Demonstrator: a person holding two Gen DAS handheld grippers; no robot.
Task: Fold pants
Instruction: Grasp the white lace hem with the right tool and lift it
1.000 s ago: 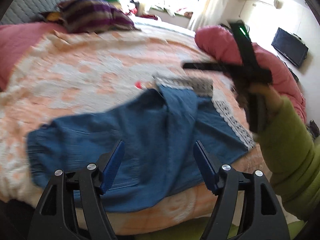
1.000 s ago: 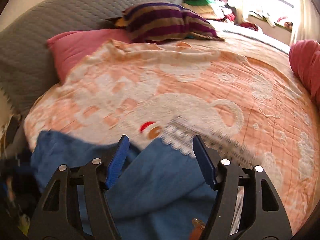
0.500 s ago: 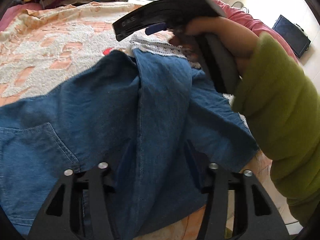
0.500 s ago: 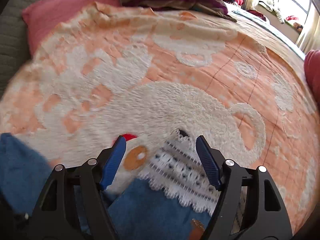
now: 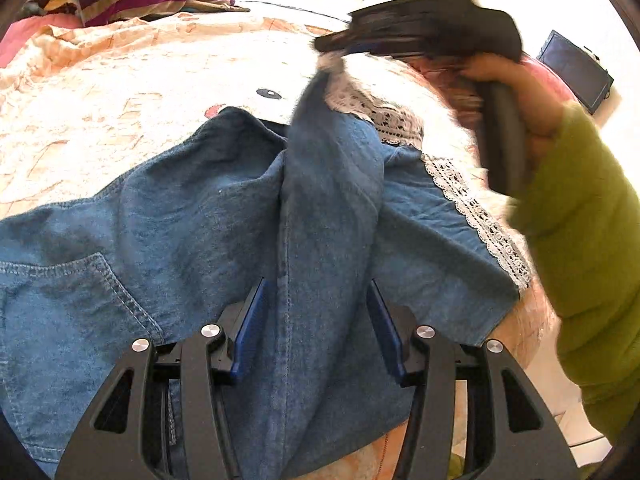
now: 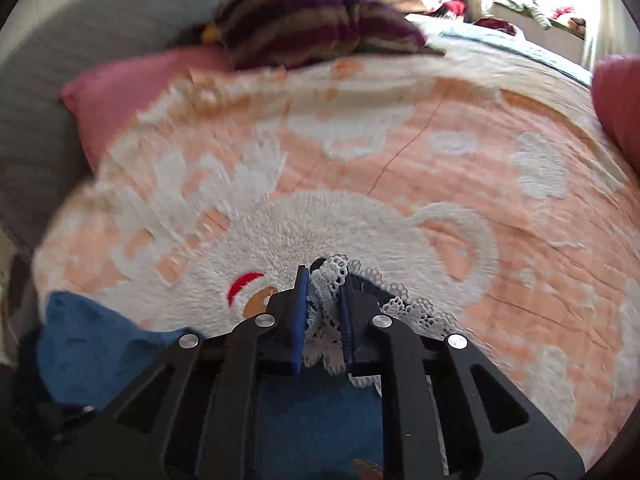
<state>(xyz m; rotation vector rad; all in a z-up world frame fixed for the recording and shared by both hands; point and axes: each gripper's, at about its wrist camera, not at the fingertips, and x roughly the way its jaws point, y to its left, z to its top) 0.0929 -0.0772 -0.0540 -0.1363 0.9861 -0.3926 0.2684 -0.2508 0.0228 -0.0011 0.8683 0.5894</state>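
Denim pants (image 5: pixel 208 240) sprawl across the bed (image 6: pixel 400 160), lace hem (image 6: pixel 326 280) pinched in the just-closed right tool (image 6: pixel 324 284), so the left tool (image 5: pixel 316 320), half-open astride a raised fold and just narrowed, should clamp before the right lifts further.

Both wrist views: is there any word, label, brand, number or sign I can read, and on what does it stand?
None can be read.
Denim pants and their lace hem: no tag or print shows.
Peach bedspread: pictures only, no letters.
Right claw: body blurred, any marking unreadable.
Dark screen by the wall: blank.
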